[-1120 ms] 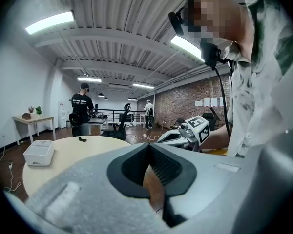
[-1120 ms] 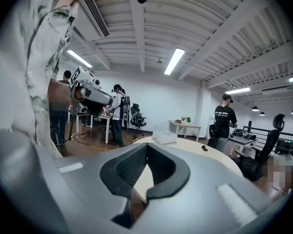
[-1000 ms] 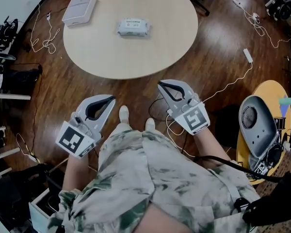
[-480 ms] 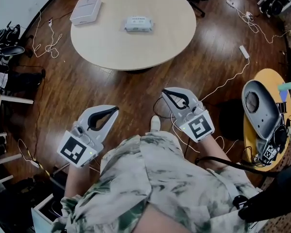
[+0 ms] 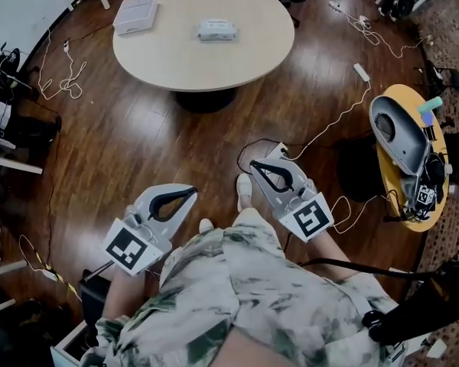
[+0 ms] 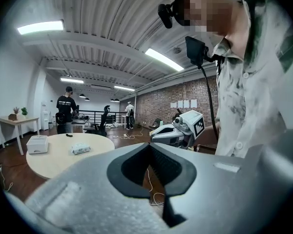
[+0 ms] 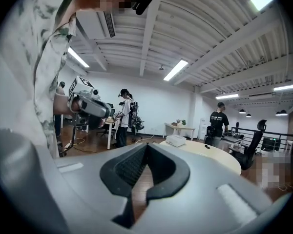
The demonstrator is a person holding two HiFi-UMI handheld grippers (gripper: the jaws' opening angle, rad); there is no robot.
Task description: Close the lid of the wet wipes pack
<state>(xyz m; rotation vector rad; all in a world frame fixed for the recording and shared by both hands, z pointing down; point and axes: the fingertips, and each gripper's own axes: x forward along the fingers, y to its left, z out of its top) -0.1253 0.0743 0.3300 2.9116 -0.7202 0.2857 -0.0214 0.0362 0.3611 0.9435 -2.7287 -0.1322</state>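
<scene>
Standing well apart from the round table (image 5: pixel 176 60), the person (image 5: pixel 237 297) holds both grippers low in front of the body, above the wooden floor (image 5: pixel 122 144). The left gripper (image 5: pixel 192 193) points forward and to the right. Its jaws are closed tip to tip, and only the hollow between the black pads is left, with nothing in it. The right gripper (image 5: pixel 253 164) points forward and to the left. Its jaws also meet at the tips and grip nothing. The two grippers are apart, with the person's shoes between them. The wipes pack (image 5: pixel 216 30) lies flat on the table near its far side, far from either gripper. A white box (image 5: pixel 135 13) sits at the table's left edge, apart from the pack. Whether the pack's lid is up or down cannot be told from here.
</scene>
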